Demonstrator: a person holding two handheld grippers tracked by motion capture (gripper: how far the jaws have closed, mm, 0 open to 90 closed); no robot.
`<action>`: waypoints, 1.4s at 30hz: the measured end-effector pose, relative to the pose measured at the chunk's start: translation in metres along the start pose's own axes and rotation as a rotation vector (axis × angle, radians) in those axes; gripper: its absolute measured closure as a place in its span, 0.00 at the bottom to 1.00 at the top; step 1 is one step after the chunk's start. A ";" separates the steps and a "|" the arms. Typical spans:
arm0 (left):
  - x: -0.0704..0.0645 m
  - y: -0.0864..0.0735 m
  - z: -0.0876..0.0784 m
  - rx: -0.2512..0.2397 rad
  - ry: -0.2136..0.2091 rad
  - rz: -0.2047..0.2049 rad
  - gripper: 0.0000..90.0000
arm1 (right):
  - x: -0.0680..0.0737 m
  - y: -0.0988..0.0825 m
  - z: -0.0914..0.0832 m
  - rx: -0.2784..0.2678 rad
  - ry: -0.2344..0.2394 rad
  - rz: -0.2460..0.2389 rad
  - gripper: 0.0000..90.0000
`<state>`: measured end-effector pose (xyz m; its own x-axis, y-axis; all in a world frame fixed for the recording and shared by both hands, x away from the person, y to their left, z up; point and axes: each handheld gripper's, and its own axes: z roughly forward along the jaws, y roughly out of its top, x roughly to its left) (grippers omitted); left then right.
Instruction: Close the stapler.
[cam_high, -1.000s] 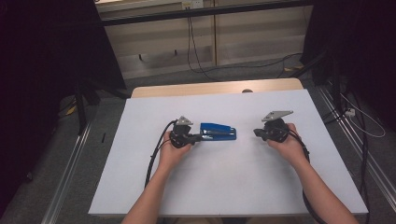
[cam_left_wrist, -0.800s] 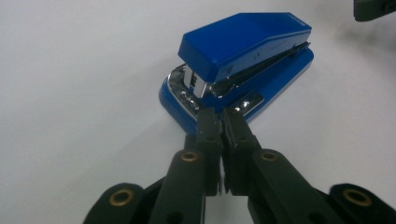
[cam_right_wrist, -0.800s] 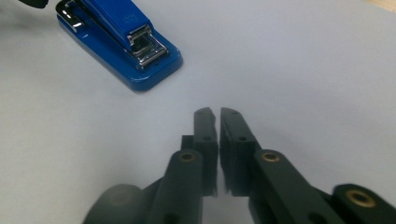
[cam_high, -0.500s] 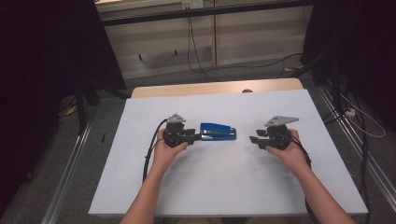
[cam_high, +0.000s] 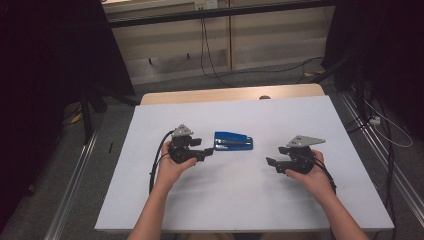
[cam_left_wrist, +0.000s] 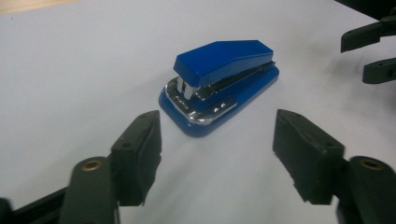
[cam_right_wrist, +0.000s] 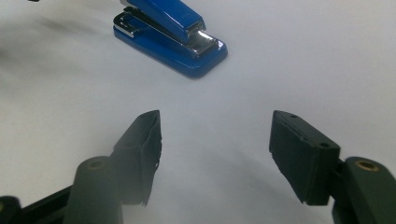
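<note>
A blue stapler (cam_high: 233, 141) with chrome parts lies flat on the white table (cam_high: 250, 200), near its middle. My left gripper (cam_high: 209, 151) hovers just left of it, and the stapler (cam_left_wrist: 219, 79) lies ahead of the left gripper (cam_left_wrist: 217, 135), beyond the tips. My right gripper (cam_high: 270, 163) is held to the right of the stapler and nearer the person, a short way off. From the right gripper (cam_right_wrist: 215, 140) the stapler (cam_right_wrist: 170, 32) sits farther ahead and to the left. Both pairs of jaws have just been opening, and nothing is between them.
A wooden strip (cam_high: 230, 93) runs along the table's far edge. Cables (cam_high: 215, 60) lie on the floor beyond it, and metal rails (cam_high: 75, 195) flank the table. The right gripper's jaws (cam_left_wrist: 369, 51) show at the upper right of the left gripper view.
Both hands have drawn away from the stapler, the left one to the left, the right one to the right. Both pairs of jaws have opened. The stapler has not moved.
</note>
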<state>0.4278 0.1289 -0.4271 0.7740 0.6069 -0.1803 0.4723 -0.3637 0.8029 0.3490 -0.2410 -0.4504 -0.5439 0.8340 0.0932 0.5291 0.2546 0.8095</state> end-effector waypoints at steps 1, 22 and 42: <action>0.000 -0.001 -0.002 -0.001 0.002 -0.005 0.33 | 0.001 -0.001 -0.002 -0.001 -0.004 0.002 0.36; 0.000 -0.027 -0.050 -0.023 0.037 0.006 0.12 | 0.008 -0.019 -0.030 -0.030 -0.033 -0.007 0.31; 0.014 -0.063 -0.090 -0.010 0.126 -0.015 0.11 | 0.010 -0.033 -0.048 -0.053 -0.050 -0.001 0.24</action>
<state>0.3706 0.2236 -0.4292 0.7077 0.6963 -0.1198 0.4786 -0.3477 0.8063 0.2954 -0.2645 -0.4482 -0.5109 0.8572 0.0642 0.4927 0.2308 0.8390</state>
